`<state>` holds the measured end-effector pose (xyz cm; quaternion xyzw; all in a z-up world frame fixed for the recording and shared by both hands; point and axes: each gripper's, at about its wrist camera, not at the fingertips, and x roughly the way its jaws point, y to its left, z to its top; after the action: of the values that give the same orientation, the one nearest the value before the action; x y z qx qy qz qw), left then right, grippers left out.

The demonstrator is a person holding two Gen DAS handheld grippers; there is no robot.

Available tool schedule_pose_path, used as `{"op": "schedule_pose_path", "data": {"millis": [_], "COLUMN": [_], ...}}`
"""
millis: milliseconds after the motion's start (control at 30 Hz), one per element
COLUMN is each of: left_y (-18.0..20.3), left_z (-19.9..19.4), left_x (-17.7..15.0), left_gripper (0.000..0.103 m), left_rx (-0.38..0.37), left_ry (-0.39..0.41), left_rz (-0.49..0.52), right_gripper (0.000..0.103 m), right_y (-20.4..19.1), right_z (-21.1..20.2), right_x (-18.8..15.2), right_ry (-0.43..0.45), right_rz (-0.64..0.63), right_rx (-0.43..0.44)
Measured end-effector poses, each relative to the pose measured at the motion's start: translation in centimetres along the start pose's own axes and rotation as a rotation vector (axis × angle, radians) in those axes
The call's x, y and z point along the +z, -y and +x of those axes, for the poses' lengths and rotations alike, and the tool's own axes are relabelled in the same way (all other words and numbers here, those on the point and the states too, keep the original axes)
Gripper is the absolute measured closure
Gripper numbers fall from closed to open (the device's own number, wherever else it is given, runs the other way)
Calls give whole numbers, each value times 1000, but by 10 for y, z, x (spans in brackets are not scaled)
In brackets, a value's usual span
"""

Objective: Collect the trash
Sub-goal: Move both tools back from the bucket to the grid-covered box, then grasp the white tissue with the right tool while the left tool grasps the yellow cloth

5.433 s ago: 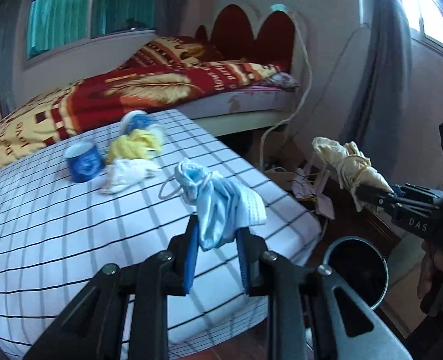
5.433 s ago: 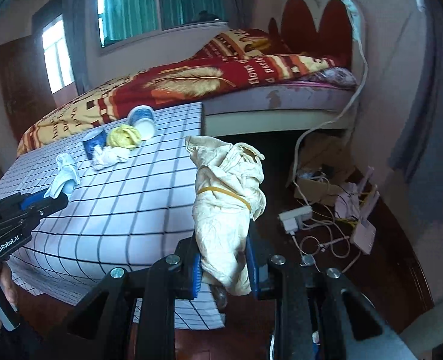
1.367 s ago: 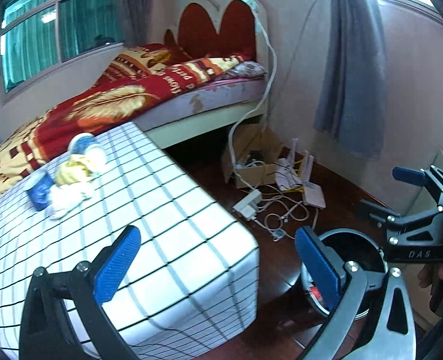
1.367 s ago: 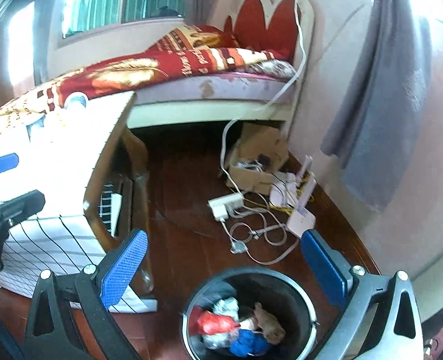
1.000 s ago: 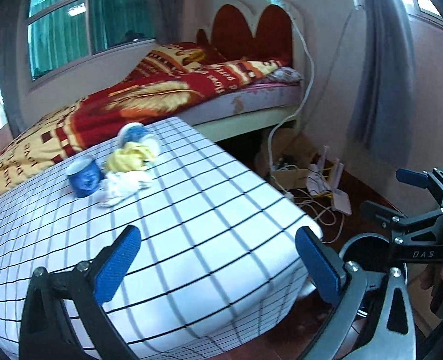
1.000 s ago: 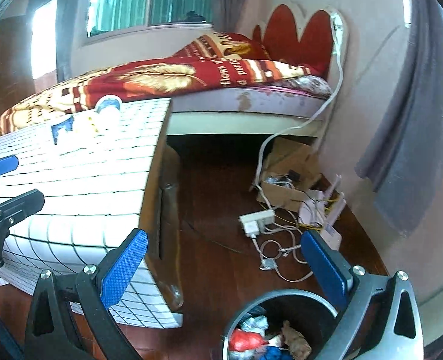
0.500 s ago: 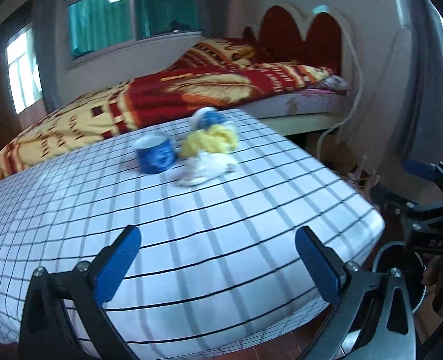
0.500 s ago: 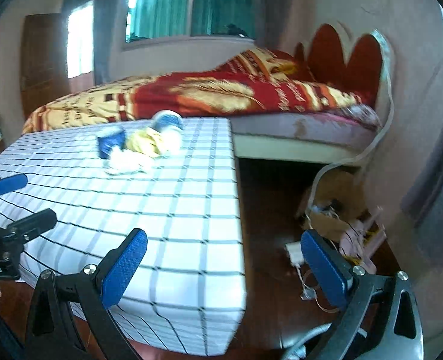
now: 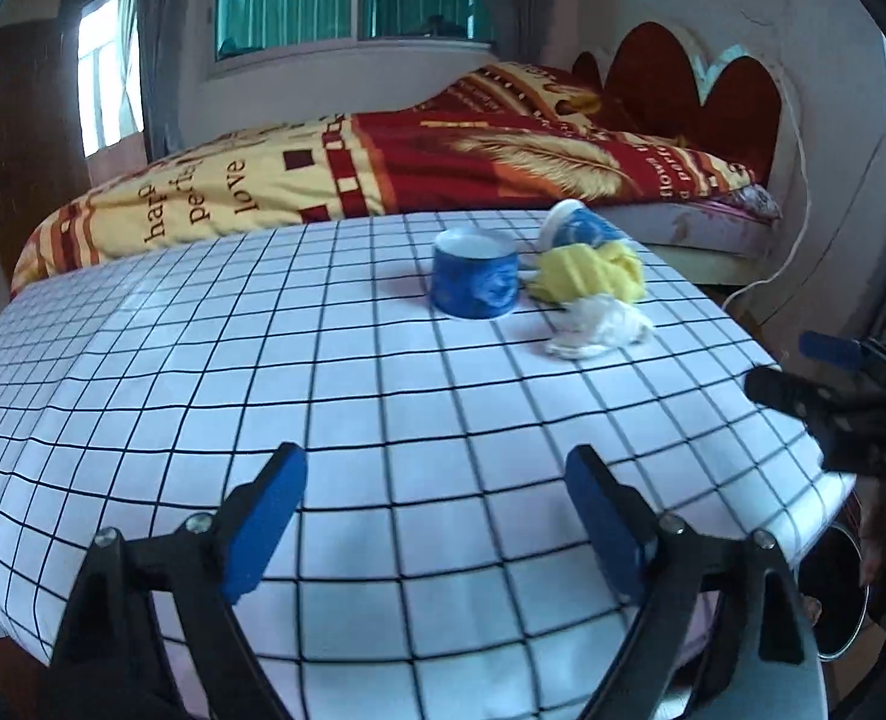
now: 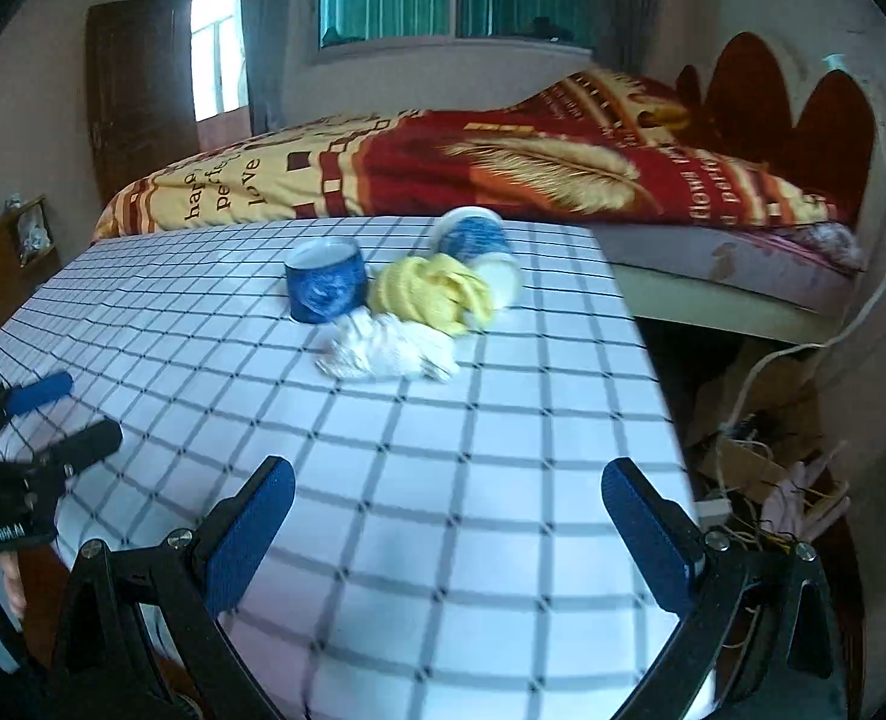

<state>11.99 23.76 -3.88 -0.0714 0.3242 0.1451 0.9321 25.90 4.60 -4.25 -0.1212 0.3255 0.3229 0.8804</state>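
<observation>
Two claws spread, holding nothing: left claw (image 9: 437,510), right claw (image 10: 443,525) | bin rim (image 9: 845,594) only in left view | crumpled white tissue (image 10: 392,354) touching yellow wad (image 10: 428,294) on far counter (image 10: 503,438).

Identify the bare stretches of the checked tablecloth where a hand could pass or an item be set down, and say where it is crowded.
Bare: the wide near stretch between the left gripper and the blue cup, and the tablecloth's whole left side. Crowded: the far right corner, where the cup, tipped cup, yellow cloth and white tissue bunch together.
</observation>
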Motion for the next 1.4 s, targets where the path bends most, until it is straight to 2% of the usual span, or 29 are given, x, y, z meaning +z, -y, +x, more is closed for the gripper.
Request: {"op": "schedule_pose_path", "data": {"millis": [200,467,633,767,833,1100,1200,1400], "left_y": [-18,-25,-17,-6,0,23,34,71], "left_z": [26,60,68,72,73,69,68,83], "left_x": [6,25,31,34,35,39,42,56], "left_gripper": [14,14,14,14,14,14,14,14], "left_rx": [8,-1,-29,-52,-58,-90,-112,-160], "left_ry": [-29,-73,-74,-75,-74,-57,-45,-46], "left_rz": [-14,-26,-15,-16,-11,16,22,52], "right_gripper": [0,1,14,43,48,50,50,50], "right_y": [-12,-12,-9,-6,-3,16,32,74], "right_z": [58,110,123,119,113,65,51,58], "right_x": [32,51,49,46,44,24,23,34], "right_ry": [-62,-155,-184,-174,-166,-106,-63,-72], "right_rz": [28,55,49,18,11,-42,-32,48], "right_rx": [13,16,59,98,106,79,22,-41]}}
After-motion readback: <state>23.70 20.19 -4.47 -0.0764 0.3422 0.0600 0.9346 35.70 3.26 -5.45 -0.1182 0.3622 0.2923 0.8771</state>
